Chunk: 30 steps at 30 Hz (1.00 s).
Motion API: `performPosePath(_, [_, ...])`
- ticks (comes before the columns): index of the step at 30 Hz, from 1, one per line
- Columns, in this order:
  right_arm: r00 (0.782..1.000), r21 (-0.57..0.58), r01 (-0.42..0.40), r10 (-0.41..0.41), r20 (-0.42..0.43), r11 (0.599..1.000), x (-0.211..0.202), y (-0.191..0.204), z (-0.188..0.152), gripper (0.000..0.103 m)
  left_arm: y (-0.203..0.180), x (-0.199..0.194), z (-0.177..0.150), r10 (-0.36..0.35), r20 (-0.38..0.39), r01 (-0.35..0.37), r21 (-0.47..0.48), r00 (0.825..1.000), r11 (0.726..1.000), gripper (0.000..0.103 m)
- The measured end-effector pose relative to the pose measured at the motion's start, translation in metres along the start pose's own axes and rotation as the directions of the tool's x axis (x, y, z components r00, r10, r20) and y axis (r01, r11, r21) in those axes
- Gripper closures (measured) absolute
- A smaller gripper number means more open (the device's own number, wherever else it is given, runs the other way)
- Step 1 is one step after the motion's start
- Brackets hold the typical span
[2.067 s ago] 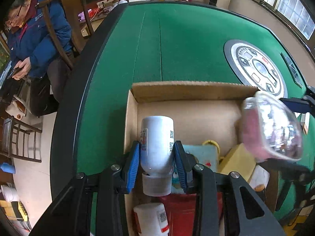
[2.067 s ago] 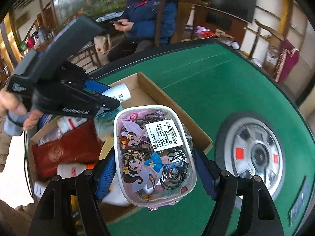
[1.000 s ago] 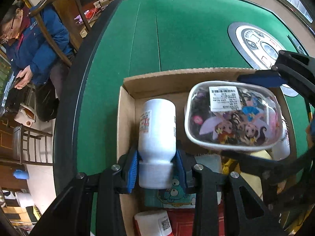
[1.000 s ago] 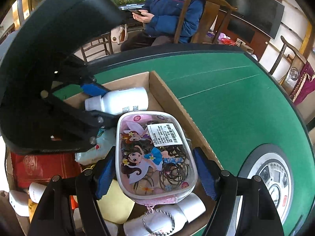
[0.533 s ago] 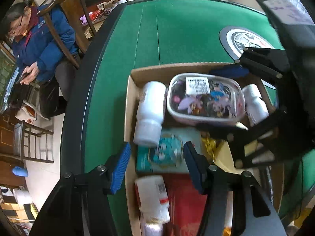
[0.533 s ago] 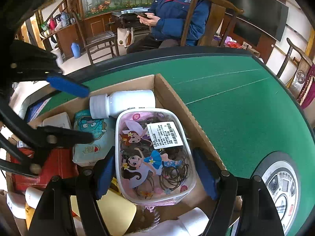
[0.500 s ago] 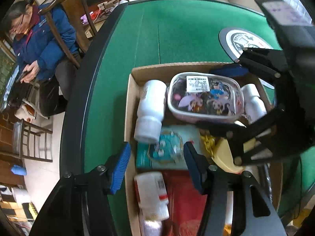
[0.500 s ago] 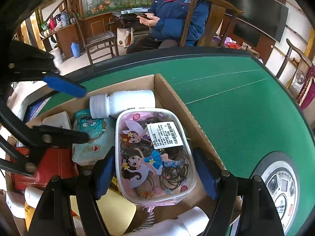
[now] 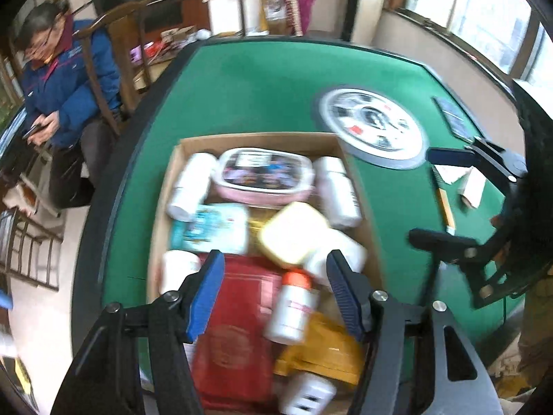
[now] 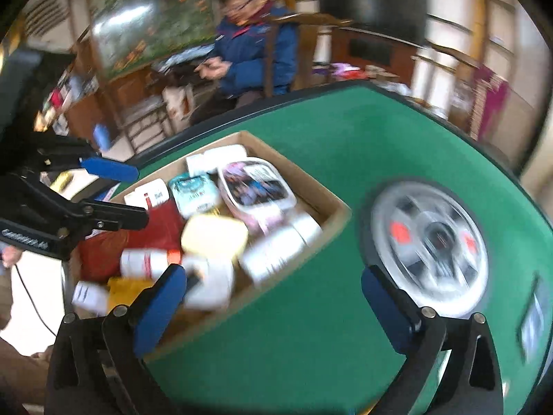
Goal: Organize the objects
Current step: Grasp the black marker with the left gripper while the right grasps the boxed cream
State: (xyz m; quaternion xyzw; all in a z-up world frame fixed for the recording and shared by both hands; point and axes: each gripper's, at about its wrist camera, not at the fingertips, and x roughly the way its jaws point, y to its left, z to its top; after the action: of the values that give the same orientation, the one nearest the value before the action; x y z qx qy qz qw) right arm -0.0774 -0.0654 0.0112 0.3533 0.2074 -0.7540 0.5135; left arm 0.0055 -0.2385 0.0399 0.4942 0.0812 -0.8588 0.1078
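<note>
A cardboard box (image 9: 255, 140) on the green table holds the sorted items. A white bottle (image 9: 191, 185) lies at its far left. The clear hair-tie case with cartoon lid (image 9: 264, 174) lies beside it at the far end, also in the right wrist view (image 10: 255, 185). My left gripper (image 9: 274, 288) is open and empty above the near half of the box. My right gripper (image 10: 273, 306) is open and empty, over the green felt to the right of the box (image 10: 331, 204). It shows from the left wrist view (image 9: 446, 200) too.
The box also holds a teal packet (image 9: 211, 228), a yellow case (image 9: 293, 231), a red pouch (image 9: 235, 328) and more white bottles (image 9: 337, 192). A round control panel (image 9: 371, 126) sits in the table's middle. Small items (image 9: 446, 207) lie right of the box. A seated person (image 9: 58, 86) is beyond the table edge.
My right gripper let go of the hair-tie case in the box and drew back to the right. My left gripper, open, pulled back and up from the released white bottle.
</note>
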Motion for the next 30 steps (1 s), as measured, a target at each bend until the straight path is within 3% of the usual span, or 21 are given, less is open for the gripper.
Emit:
performPosePath(4, [0.994,0.161,0.094,-0.100,0.033,0.983,-0.047,-0.032,-0.051,0.000,-0.048,-0.003,-0.005,-0.054,0.001,0.054,0.058,0.999,0.997,0.042])
performPosePath(8, [0.973,0.353,0.167,-0.211,0.089,0.921,-0.087,-0.059,-0.100,0.000,-0.106,0.001,-0.009,-0.127,-0.011,0.127,0.156,0.992,0.979,0.038])
performPosePath(13, [0.956,0.504,0.122,-0.237,0.172,0.855,-0.122,-0.072,-0.148,0.000,-0.166,0.031,-0.020,-0.152,-0.096,0.172,0.263,0.984,0.949,0.038])
performPosePath(19, [0.958,0.526,0.117,-0.235,0.163,0.842,-0.120,-0.072,-0.167,0.000,-0.184,0.066,-0.032,-0.091,-0.151,0.135,0.312,0.984,0.940,0.038])
performPosePath(24, [0.964,0.512,0.097,-0.208,0.164,0.854,-0.112,-0.073,-0.168,0.000,-0.183,0.084,-0.037,-0.100,-0.186,0.153,0.297,0.978,0.943,0.039])
performPosePath(27, [0.966,0.516,0.111,-0.214,0.144,0.849,-0.107,-0.077,-0.165,0.000,-0.188,0.086,-0.039,-0.091,-0.164,0.140,0.316,0.982,0.938,0.048])
performPosePath(30, [0.969,0.576,0.151,-0.234,0.072,0.803,-0.098,-0.093,-0.159,0.000,-0.190,0.085,-0.036,-0.094,-0.156,0.140,0.316,0.983,0.938,0.077])
